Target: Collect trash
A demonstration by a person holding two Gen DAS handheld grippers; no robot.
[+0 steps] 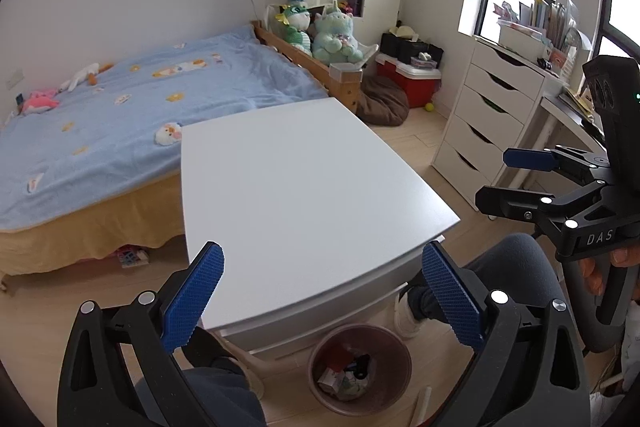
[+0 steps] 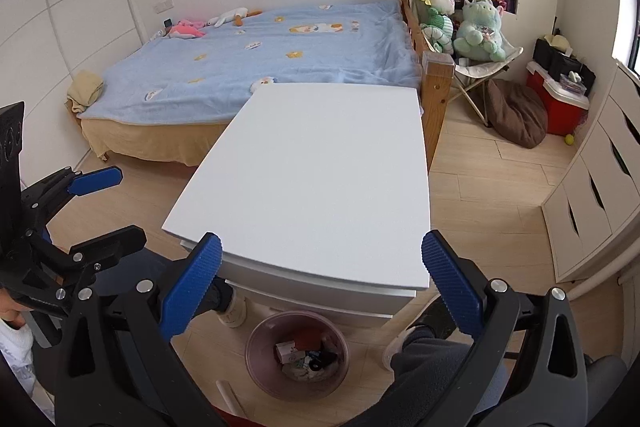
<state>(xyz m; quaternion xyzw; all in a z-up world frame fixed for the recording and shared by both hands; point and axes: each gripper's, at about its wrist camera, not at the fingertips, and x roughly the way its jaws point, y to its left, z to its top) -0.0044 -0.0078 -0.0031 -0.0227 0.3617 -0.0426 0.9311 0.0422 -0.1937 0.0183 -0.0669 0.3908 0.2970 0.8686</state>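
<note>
Left wrist view: the left gripper point(image 1: 322, 293) is seen with its blue ribbed fingers point(image 1: 192, 297) spread wide and nothing between them. Below them a round pinkish trash bin point(image 1: 394, 385) stands on the pale wood floor point(image 1: 416, 139), partly tucked under the near edge of the smooth white bench point(image 1: 304, 195); its contents point(image 1: 344, 375), a jumble of small boxes and dark scraps, are hard to make out and may include crumpled paper. The bench top is bare and matte. The right gripper point(image 1: 496, 179) is cut off at the frame edge, its fingers likewise parted and empty, as confirmed in the right wrist view point(image 2: 322, 283). Grey trouser legs point(image 1: 516, 267) partly hide the bench supports. A bed point(image 1: 120, 115) under a soft blue blanket lies beyond.
</note>
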